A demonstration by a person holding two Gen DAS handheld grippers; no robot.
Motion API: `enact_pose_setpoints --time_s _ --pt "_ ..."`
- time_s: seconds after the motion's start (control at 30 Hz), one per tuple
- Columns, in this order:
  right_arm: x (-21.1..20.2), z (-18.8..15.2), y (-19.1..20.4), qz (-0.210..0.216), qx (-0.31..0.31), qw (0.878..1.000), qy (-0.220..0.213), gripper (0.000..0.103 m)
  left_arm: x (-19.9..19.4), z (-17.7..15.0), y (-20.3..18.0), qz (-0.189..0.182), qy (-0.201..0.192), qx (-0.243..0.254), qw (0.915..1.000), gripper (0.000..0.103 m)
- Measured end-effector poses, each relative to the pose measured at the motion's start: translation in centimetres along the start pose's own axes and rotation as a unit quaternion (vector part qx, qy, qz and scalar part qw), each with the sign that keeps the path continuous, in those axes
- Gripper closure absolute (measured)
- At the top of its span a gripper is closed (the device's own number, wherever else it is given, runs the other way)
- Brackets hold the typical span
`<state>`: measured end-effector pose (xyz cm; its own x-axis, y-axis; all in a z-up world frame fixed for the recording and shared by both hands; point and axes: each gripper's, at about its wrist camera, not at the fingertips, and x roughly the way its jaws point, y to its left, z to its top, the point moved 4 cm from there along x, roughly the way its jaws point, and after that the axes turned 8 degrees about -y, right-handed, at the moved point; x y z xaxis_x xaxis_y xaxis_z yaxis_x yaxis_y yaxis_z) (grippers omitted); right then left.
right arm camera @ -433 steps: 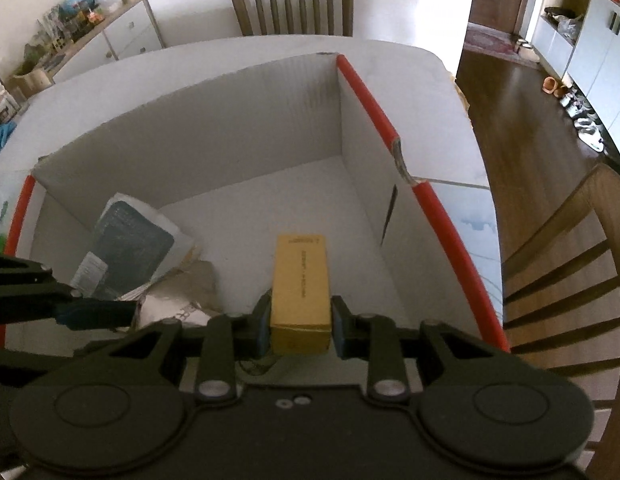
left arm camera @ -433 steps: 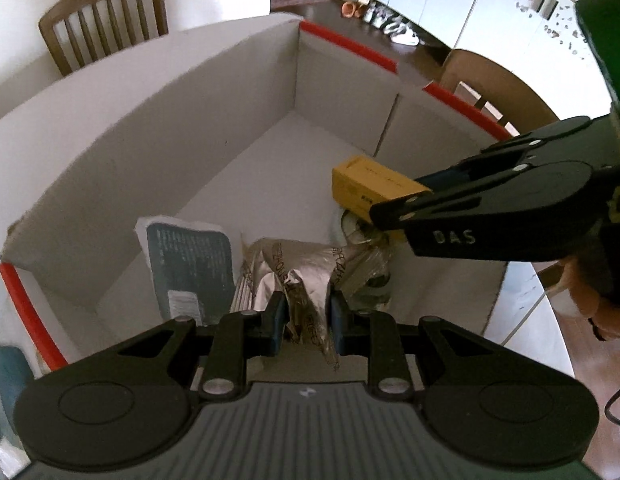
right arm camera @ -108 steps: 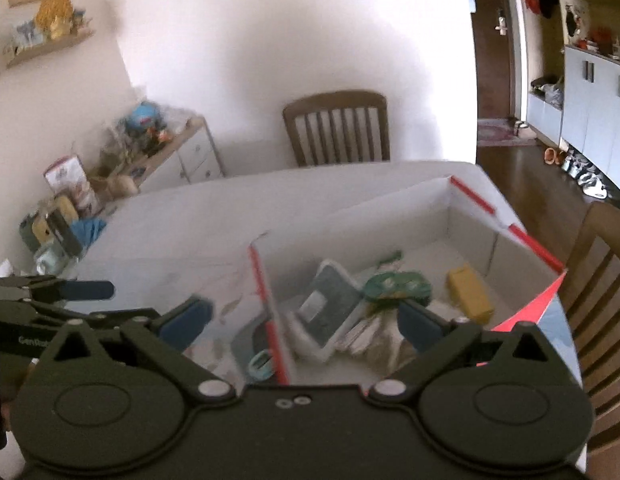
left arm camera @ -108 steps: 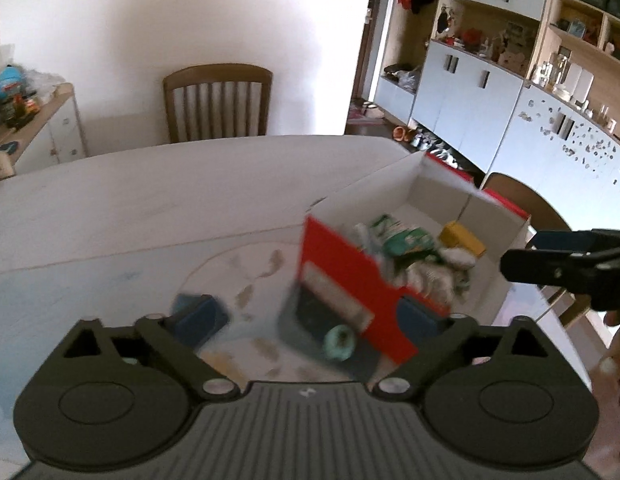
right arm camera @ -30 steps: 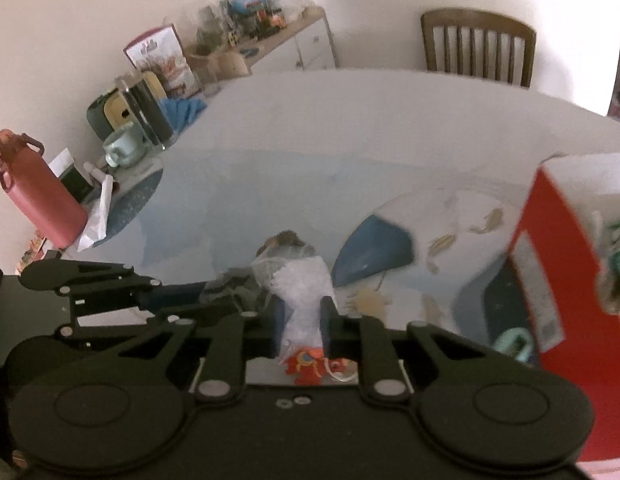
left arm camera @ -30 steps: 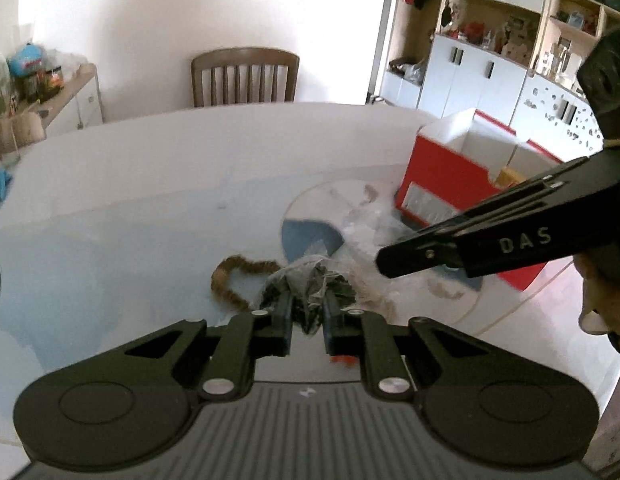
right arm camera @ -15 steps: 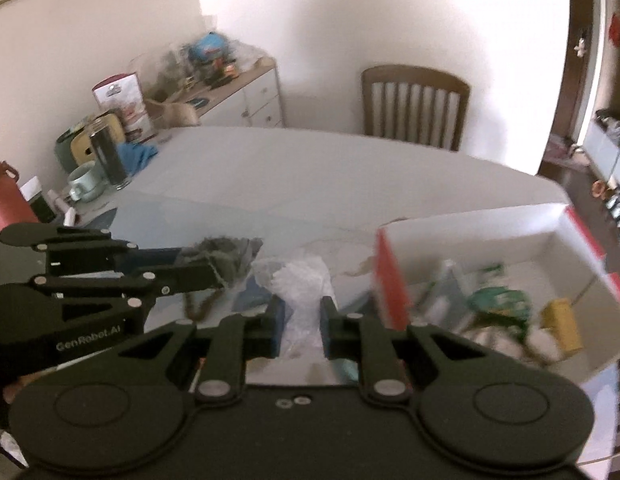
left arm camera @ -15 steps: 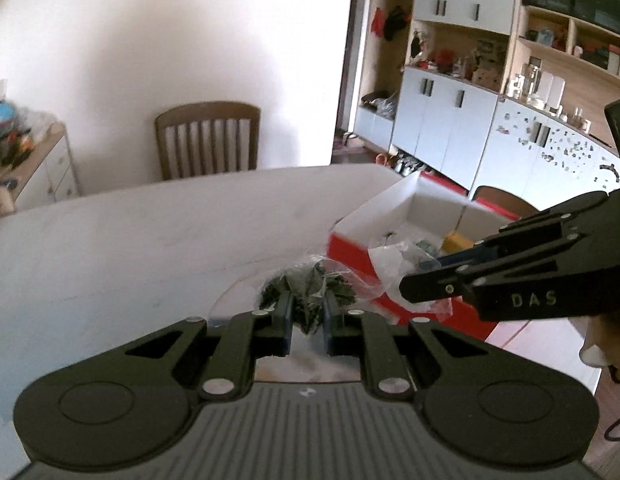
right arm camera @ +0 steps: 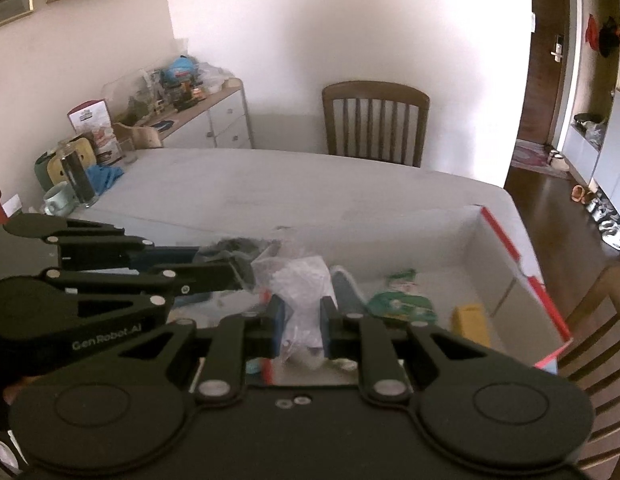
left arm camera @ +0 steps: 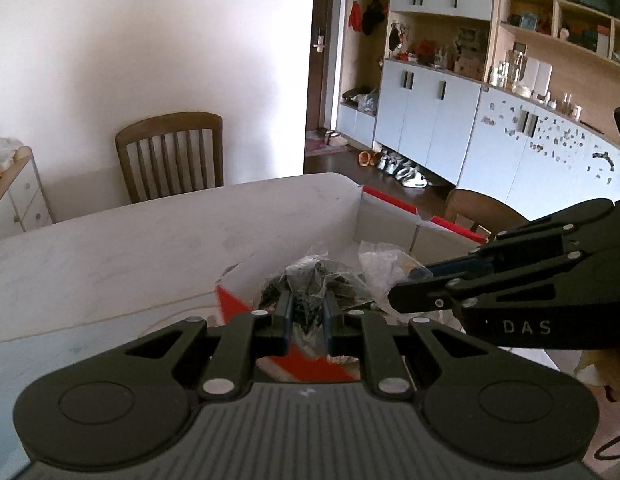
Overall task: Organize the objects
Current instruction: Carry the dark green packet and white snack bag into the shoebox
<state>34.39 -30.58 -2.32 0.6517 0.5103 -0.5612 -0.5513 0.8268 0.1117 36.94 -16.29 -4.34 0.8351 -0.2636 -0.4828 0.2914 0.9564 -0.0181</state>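
My left gripper point(left arm camera: 305, 312) is shut on a clear bag of dark dried leaves point(left arm camera: 318, 280) and holds it over the near edge of the red and white cardboard box point(left arm camera: 384, 216). My right gripper point(right arm camera: 301, 320) is shut on a clear plastic bag with white contents point(right arm camera: 301, 276) and holds it over the same box point(right arm camera: 506, 248). The two bags hang side by side, close together. Inside the box lie a green packet point(right arm camera: 402, 300) and a yellow carton point(right arm camera: 470, 320). The right gripper shows in the left wrist view point(left arm camera: 406, 296), and the left gripper in the right wrist view point(right arm camera: 237, 268).
The box stands on a pale table point(left arm camera: 129, 248). Wooden chairs stand at the far side point(right arm camera: 376, 120) and by the right edge point(right arm camera: 598, 320). Cups, a dark bottle and a blue cloth sit at the table's left end point(right arm camera: 77, 180). A sideboard point(right arm camera: 205, 120) stands behind.
Both grippers have carried their bags from the table to above the box. The box now lies directly below and ahead of both bags.
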Motion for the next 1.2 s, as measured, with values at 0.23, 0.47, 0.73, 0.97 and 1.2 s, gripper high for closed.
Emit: enact_pose_setpoints --time_s 0.23,0.47,0.73,0.97,1.2 --pt "0.7 -0.4 -4.0 -0.011 -0.007 1.0 0.001 0.087 3.9 0.4 -2.1 0.007 0.023 -0.006 0.9997 0.089" --pt "1.9 -0.6 -7.7 -0.021 0.002 1.0 0.01 0.086 6.8 0.4 -3.5 0.01 0.041 0.007 0.9991 0.088" --pt "4.2 -0.7 -12.8 -0.038 0.017 0.999 0.03 0.086 10.4 0.2 -5.4 -0.001 0.065 0.031 0.9974 0.088" --pt "7.9 -2.1 -15.0 -0.051 0.024 0.996 0.07 0.086 13.0 -0.5 -6.0 -0.001 0.093 0.034 0.9951 0.088" --pt "9.8 -2.6 -15.0 -0.041 0.024 0.995 0.087 0.084 15.1 -1.9 -7.0 -0.015 0.142 0.038 0.989 0.088"
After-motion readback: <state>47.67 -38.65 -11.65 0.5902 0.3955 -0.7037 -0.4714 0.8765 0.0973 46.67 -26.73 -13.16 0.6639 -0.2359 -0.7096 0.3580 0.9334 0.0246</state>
